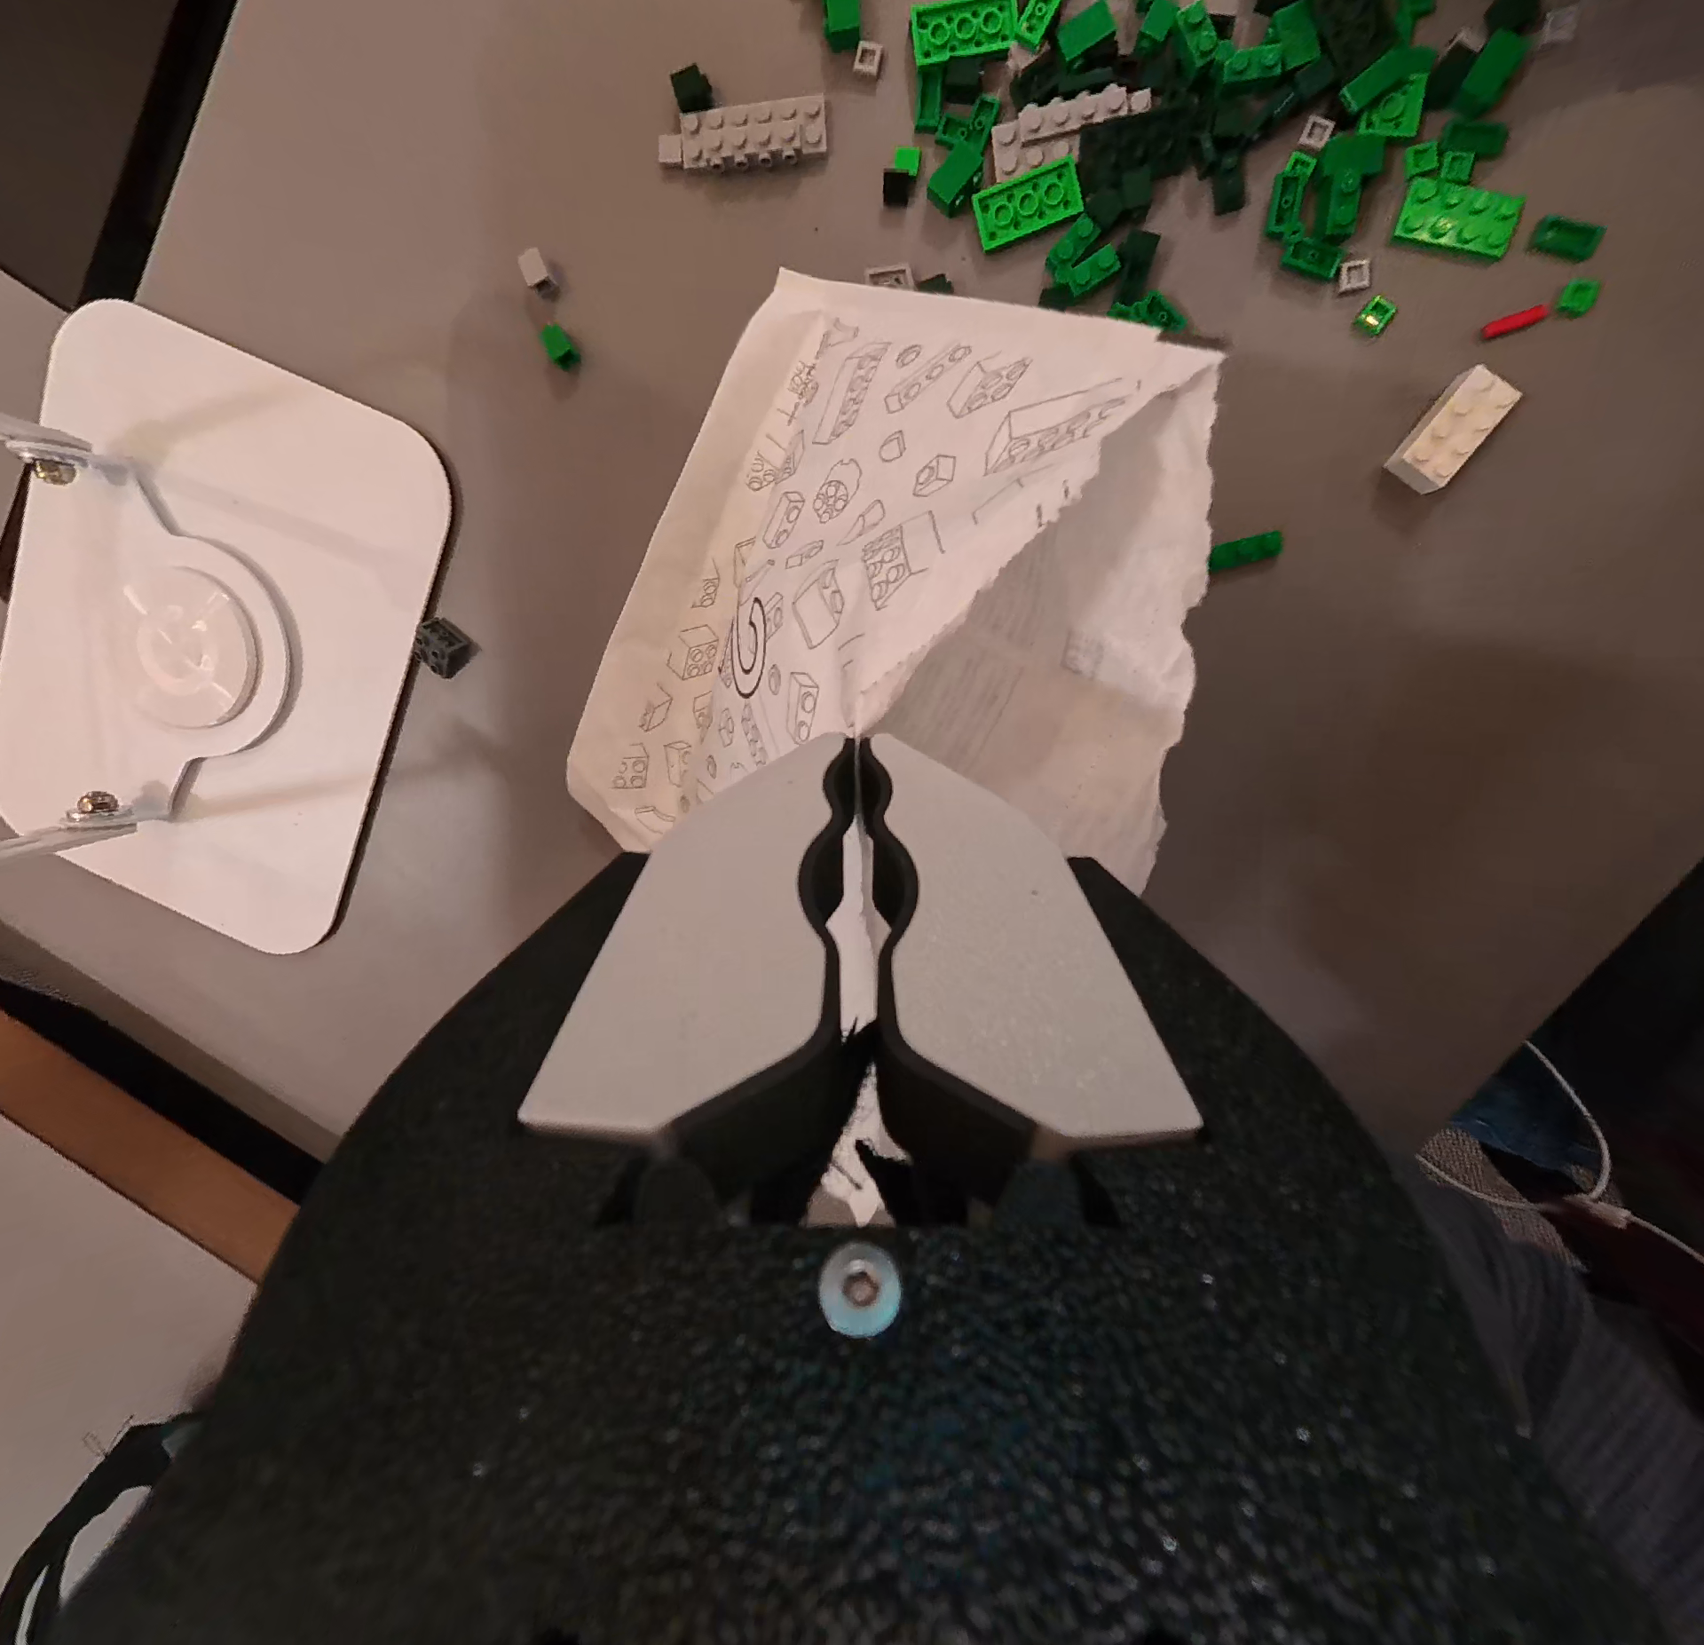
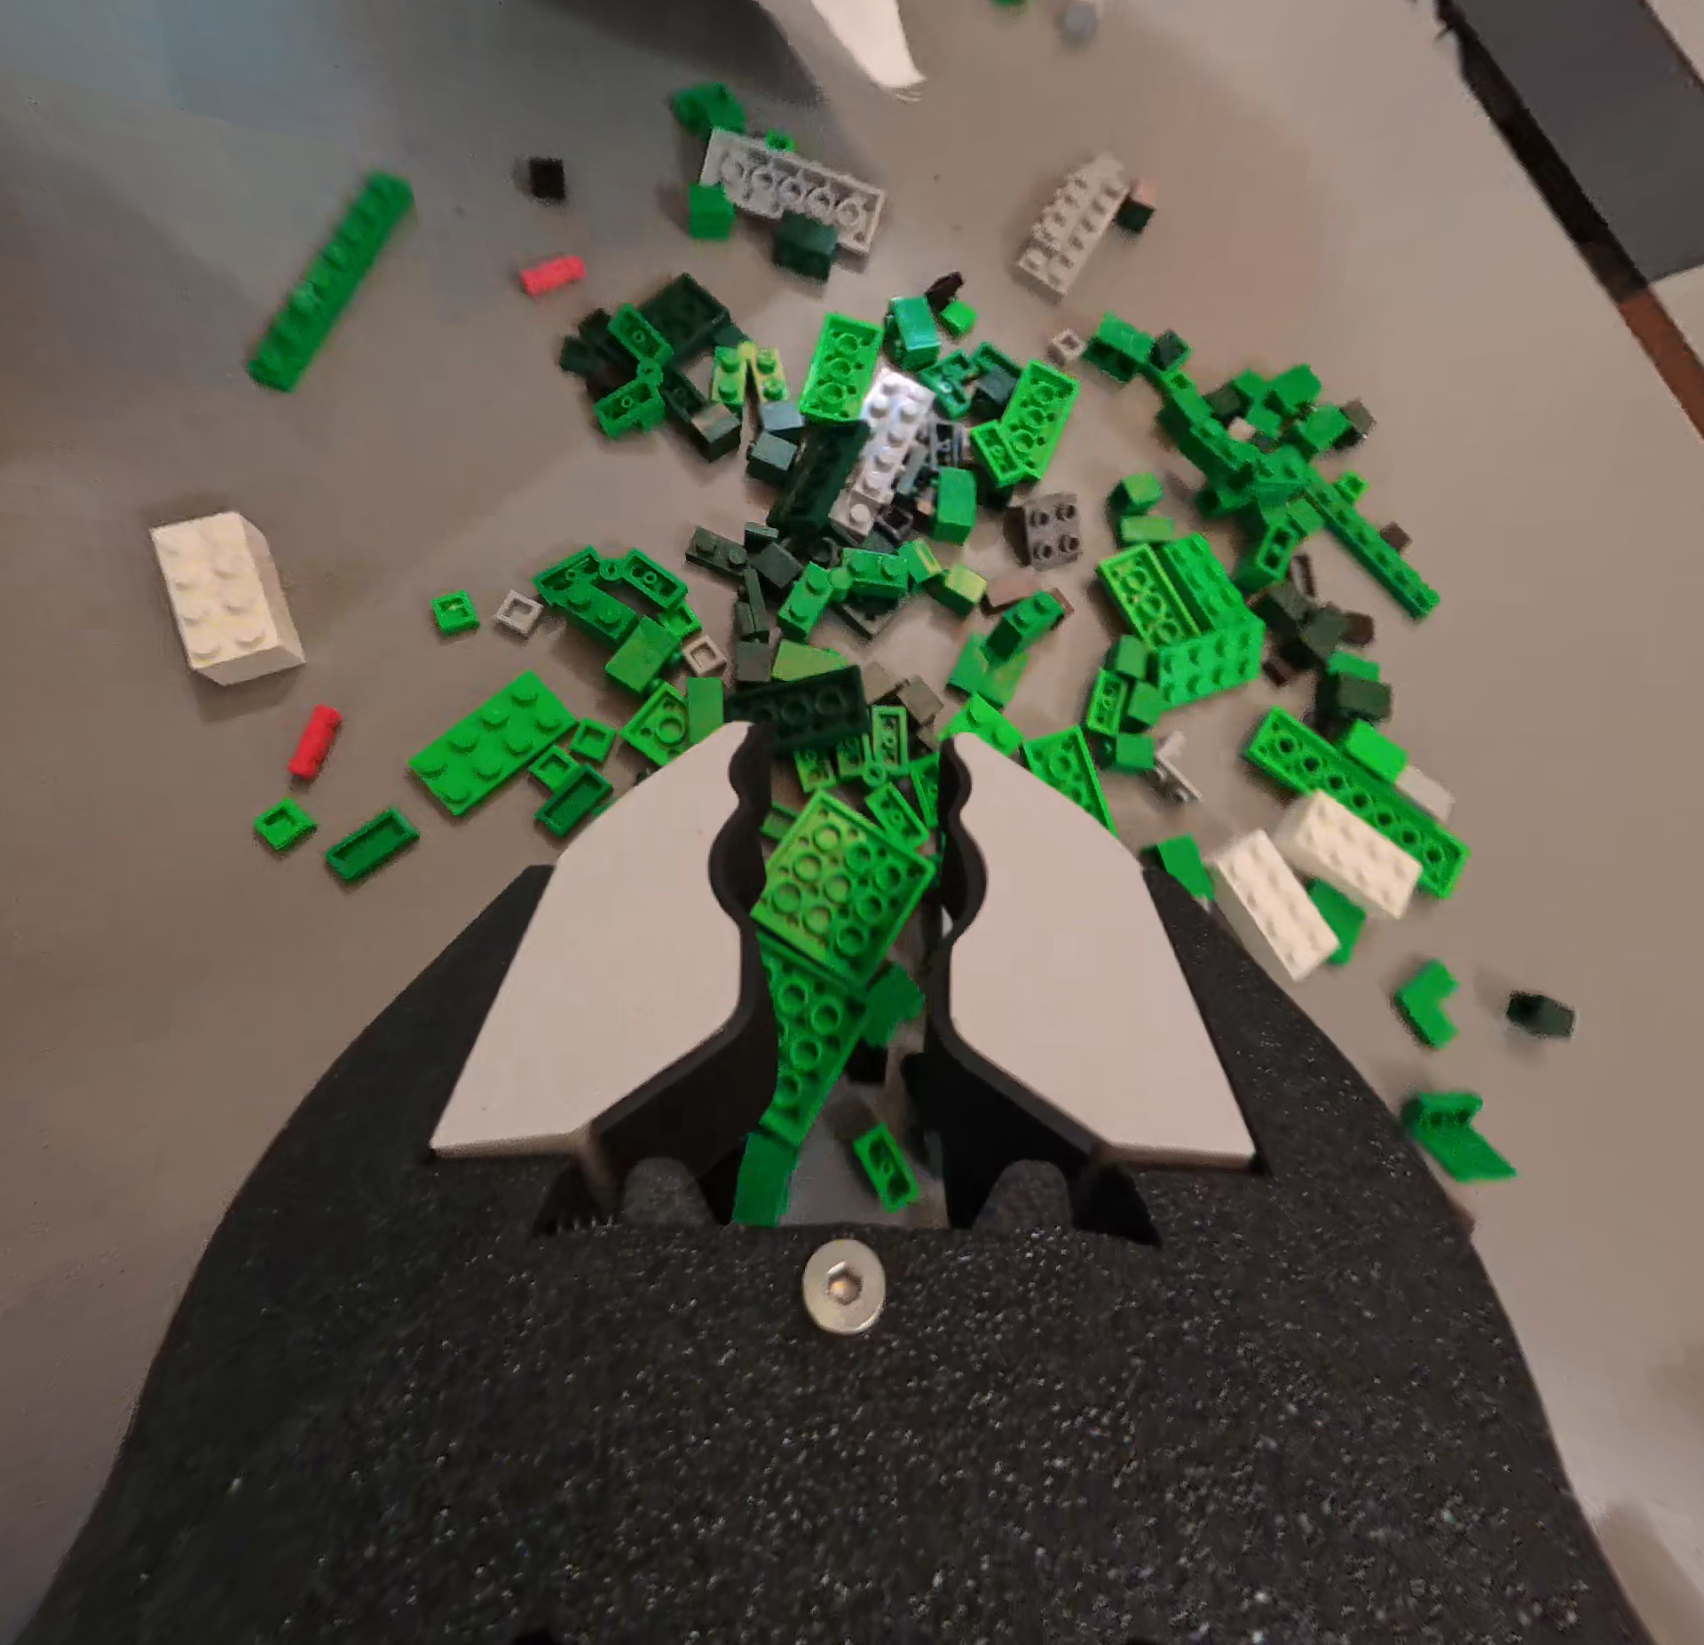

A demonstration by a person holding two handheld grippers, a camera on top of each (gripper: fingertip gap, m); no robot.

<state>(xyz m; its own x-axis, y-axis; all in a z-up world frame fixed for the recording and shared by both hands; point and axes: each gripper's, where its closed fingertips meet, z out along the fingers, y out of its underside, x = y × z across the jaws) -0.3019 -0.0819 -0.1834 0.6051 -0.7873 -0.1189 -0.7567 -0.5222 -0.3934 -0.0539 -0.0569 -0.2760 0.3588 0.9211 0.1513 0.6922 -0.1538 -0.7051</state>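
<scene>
L gripper [image 1: 857, 752] is clamped on the torn paper bag [image 1: 885, 531], held above the table [image 1: 369, 171] w/ bricks [image 2: 885, 531] already spilled out; R gripper [image 2: 844, 752] hangs open over them.

A matte grey tabletop [image 1: 1383, 724] fills most of both views, lit from above so that soft shadows lie across it. Along its far left edge in the left wrist view runs a dark band [image 1: 157, 107], with a paler surface beyond. A strip of brown wood [image 1: 120, 1167] borders the near left side. In the right wrist view a dark edge [image 2: 1549, 97] crosses the upper right corner.
</scene>
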